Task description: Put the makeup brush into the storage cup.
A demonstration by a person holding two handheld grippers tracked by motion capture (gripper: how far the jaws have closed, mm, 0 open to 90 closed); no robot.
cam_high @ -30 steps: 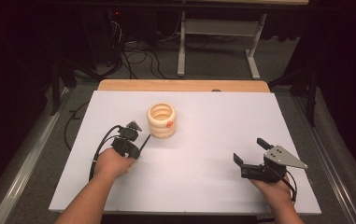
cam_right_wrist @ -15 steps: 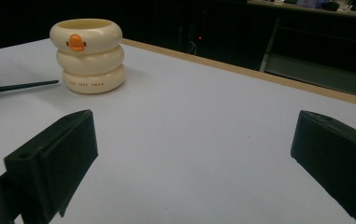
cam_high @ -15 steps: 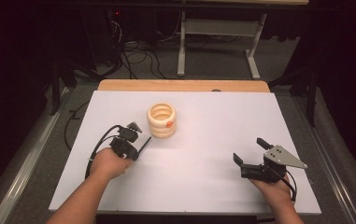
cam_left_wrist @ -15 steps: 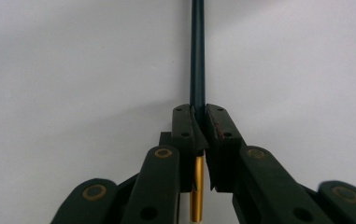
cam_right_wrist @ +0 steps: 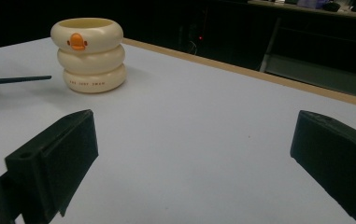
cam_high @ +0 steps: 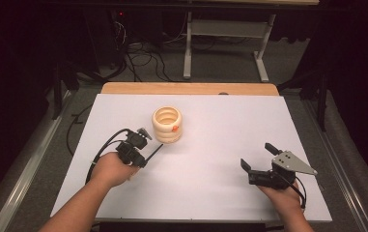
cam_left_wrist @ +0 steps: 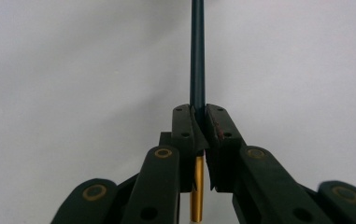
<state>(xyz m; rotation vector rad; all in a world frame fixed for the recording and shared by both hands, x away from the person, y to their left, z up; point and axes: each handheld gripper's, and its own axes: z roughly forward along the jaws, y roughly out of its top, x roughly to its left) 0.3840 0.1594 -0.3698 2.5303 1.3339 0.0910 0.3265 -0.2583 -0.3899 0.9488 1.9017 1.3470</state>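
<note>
- Left gripper (cam_high: 140,153): your fingers are clamped on a thin dark pencil (cam_high: 154,152), likely so its long end can be steered. The free end points toward the holder.
- Pencil, location: held low over the counter (cam_high: 220,121), near the left front, tip just short of the holder and not touching it as far as the high view tells.
- Holder (cam_high: 167,124): a cream cup shaped like three stacked rings, upright near the counter's middle-back, mouth open upward; by my judgement it is the place meant for the pencil.
- Right gripper (cam_high: 259,162): your fingers stand wide apart, holding nothing, well apart from the holder at the right front; it appears parked out of the way.
- Left gripper view: shows the grip itself, the fingers (cam_left_wrist: 183,133) pinching the shaft, with a gold band (cam_left_wrist: 196,196) below them.
- Right gripper view: shows the holder's orange duck-bill mark (cam_right_wrist: 76,41), small lettering too fine to read, and the pencil's tip (cam_right_wrist: 14,80) beside the lowest ring.
</note>
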